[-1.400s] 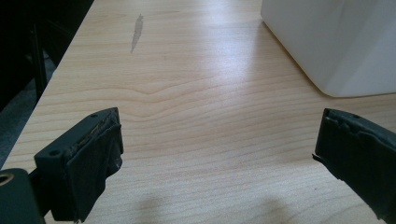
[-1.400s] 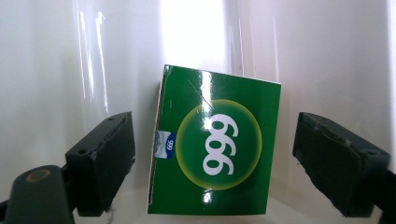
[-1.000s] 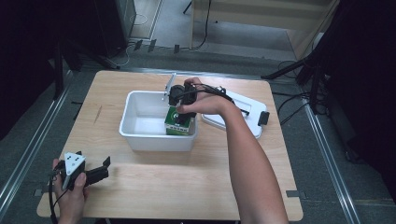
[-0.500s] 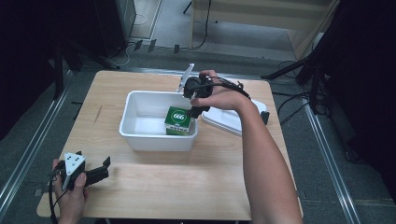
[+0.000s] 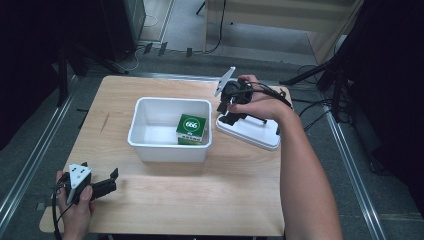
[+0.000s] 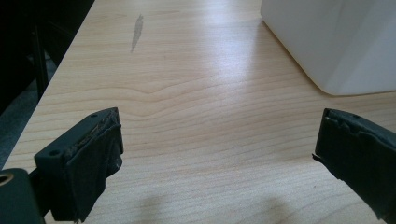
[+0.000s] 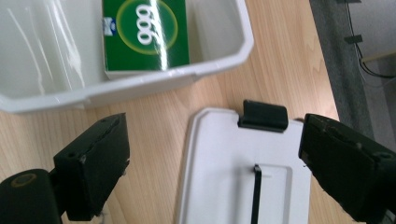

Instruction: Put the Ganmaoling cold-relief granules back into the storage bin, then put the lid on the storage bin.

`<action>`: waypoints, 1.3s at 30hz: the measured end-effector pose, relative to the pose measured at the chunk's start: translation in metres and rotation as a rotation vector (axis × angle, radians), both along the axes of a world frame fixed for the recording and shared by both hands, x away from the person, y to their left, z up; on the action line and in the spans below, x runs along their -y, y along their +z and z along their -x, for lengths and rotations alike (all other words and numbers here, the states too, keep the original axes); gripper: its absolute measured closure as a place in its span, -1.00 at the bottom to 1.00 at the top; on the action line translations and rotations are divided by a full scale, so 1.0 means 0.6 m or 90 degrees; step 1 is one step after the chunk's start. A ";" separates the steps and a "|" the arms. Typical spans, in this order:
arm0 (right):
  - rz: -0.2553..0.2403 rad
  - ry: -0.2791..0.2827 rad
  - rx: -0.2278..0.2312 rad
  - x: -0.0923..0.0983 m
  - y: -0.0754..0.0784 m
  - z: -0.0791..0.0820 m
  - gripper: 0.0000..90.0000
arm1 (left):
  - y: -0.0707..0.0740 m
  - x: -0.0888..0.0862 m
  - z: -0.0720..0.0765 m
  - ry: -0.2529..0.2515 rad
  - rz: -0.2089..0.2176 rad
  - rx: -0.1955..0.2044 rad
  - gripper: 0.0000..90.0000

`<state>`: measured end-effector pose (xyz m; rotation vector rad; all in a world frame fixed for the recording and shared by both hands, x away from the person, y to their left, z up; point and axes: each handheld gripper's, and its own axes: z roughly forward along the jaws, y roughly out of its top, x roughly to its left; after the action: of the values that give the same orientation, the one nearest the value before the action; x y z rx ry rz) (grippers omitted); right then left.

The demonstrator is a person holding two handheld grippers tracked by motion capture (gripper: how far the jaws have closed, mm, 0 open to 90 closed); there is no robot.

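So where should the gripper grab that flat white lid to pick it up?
Probably by an edge. The white lid lies flat on the table right of the bin, so its thin rim is the only part the fingers can close on. The right gripper hovers open above it; coming down over the long side looks easiest.

A pale wood surface (image 5: 200, 200) with a dark streak (image 6: 136, 31) near its left edge. Grey floor (image 5: 190, 30) lies beyond it, with black cables (image 5: 310, 107) trailing at the right and metal rails (image 5: 30, 155) along both sides.
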<state>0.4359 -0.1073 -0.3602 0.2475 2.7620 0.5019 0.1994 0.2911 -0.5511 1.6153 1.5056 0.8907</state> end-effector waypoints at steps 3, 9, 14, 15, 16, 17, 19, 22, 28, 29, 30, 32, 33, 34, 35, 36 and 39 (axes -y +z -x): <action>0.005 -0.013 -0.001 0.016 -0.002 -0.002 -0.80 | 0.000 0.001 0.000 0.000 -0.001 -0.001 -0.97; 0.006 -0.030 -0.006 0.045 -0.012 -0.009 -0.80 | 0.000 0.000 0.000 -0.002 -0.003 -0.003 -0.97; 0.012 -0.045 -0.015 0.064 -0.028 -0.016 -0.80 | 0.000 0.000 0.000 -0.002 -0.001 -0.002 -0.97; 0.014 -0.053 -0.015 0.071 -0.033 -0.020 -0.79 | 0.000 0.000 0.000 -0.002 -0.002 -0.002 -0.97; 0.015 -0.056 -0.017 0.075 -0.036 -0.022 -0.79 | 0.000 0.000 0.000 -0.001 -0.001 -0.001 -0.97; 0.015 -0.060 -0.016 0.079 -0.038 -0.024 -0.79 | 0.000 0.000 0.001 -0.001 -0.001 0.000 -0.97; 0.008 -0.070 -0.022 0.086 -0.042 -0.028 -0.80 | 0.000 0.000 0.001 -0.001 0.000 0.000 -0.97; 0.008 -0.075 -0.023 0.093 -0.049 -0.033 -0.86 | 0.000 -0.001 0.003 -0.004 0.001 -0.002 -0.97; 0.022 -0.083 -0.028 0.099 -0.064 -0.042 -0.97 | 0.000 0.000 0.002 -0.004 0.000 -0.001 -0.97; 0.019 -0.090 -0.029 0.102 -0.065 -0.044 -0.97 | 0.000 0.000 0.001 -0.005 0.000 -0.002 -0.97; 0.018 -0.093 -0.030 0.104 -0.067 -0.046 -0.97 | 0.000 0.000 0.001 -0.005 -0.001 -0.001 -0.97; 0.022 -0.104 -0.029 0.109 -0.071 -0.052 -0.97 | 0.000 -0.001 0.001 -0.007 -0.001 -0.002 -0.96; 0.024 -0.107 -0.031 0.111 -0.075 -0.054 -0.97 | 0.000 -0.001 0.001 -0.007 -0.002 -0.002 -0.97; 0.026 -0.109 -0.031 0.112 -0.078 -0.056 -0.97 | 0.000 0.000 0.001 -0.008 -0.002 -0.002 -0.96; 0.029 -0.110 -0.034 0.113 -0.081 -0.058 -0.97 | 0.000 0.000 0.001 -0.008 -0.002 -0.002 -0.97; 0.035 -0.111 -0.032 0.113 -0.085 -0.059 -0.97 | 0.000 0.000 0.000 -0.007 -0.001 -0.002 -0.97; 0.039 -0.113 -0.024 0.113 -0.095 -0.062 -0.85 | 0.000 0.000 0.000 -0.006 -0.001 -0.002 -0.97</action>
<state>0.4730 -0.1750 -0.4173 0.4862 2.7519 0.3697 0.1996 0.2912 -0.5511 1.6248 1.4986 0.8833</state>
